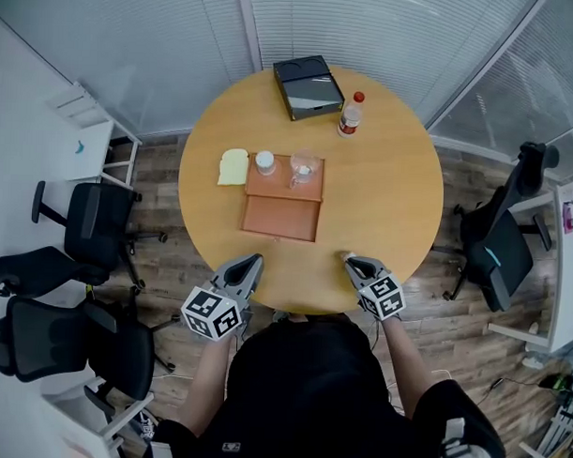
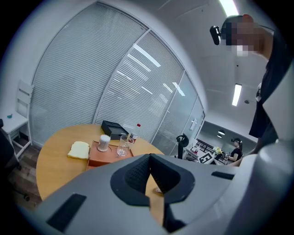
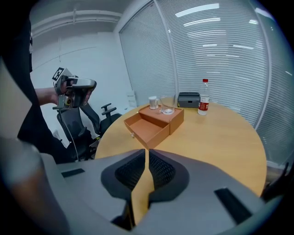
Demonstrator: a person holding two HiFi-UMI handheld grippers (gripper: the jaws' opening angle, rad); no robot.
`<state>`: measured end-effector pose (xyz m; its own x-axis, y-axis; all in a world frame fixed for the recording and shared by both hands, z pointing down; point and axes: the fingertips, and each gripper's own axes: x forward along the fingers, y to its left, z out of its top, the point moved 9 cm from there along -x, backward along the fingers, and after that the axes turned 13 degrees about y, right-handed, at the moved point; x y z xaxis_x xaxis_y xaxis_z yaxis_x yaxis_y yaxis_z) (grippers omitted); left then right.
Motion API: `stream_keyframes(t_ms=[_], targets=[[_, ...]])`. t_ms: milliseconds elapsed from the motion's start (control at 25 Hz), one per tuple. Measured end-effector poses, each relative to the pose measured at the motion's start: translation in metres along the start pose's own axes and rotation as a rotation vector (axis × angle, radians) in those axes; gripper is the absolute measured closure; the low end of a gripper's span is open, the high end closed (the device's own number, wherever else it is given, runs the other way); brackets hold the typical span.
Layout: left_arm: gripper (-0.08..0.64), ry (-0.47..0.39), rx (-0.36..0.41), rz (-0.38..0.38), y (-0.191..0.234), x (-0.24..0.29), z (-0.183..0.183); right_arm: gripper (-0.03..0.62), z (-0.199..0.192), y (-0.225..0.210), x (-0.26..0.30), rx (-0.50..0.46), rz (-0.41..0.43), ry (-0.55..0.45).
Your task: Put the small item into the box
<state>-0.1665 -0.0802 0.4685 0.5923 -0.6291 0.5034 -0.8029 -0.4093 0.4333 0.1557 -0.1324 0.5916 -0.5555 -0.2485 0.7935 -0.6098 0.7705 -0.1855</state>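
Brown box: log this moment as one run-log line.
drawer open, empty | small white container, glass on box top | left gripper shut, empty | right gripper shut, empty

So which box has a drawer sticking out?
The brown box in the middle of the table: its drawer is pulled out. The black box beside the bottle shows none.

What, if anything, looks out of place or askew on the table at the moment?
Nothing is spilled or tipped: the glass, white jar and bottle stand upright. The only oddities are the drawer of the brown box, pulled out and empty, and a pale yellow slice lying bare on the table beside the box.
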Motion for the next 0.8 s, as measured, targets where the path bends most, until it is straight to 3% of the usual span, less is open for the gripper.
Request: stream_keyframes(t_ms=[280, 520, 680, 800], targets=[[0.554, 0.024, -0.002, 0.014, -0.011, 0.024, 0.006, 0.584, -0.020, -0.027, 0.018, -0.001, 0.035, 0.114], [0.554, 0.045, -0.005, 0.036, -0.020, 0.040, 0.009, 0.583, -0.036, -0.043, 0.036, -0.073, 0.023, 0.175], [0.554, 0.048, -0.010, 0.060, -0.024, 0.048, 0.012, 0.510, -0.041, -0.051, 0.045, -0.057, 0.063, 0.233], [0.554, 0.052, -0.020, 0.078, -0.027, 0.051, 0.011, 0.495, -0.043, -0.055, 0.050, -0.070, 0.080, 0.239]])
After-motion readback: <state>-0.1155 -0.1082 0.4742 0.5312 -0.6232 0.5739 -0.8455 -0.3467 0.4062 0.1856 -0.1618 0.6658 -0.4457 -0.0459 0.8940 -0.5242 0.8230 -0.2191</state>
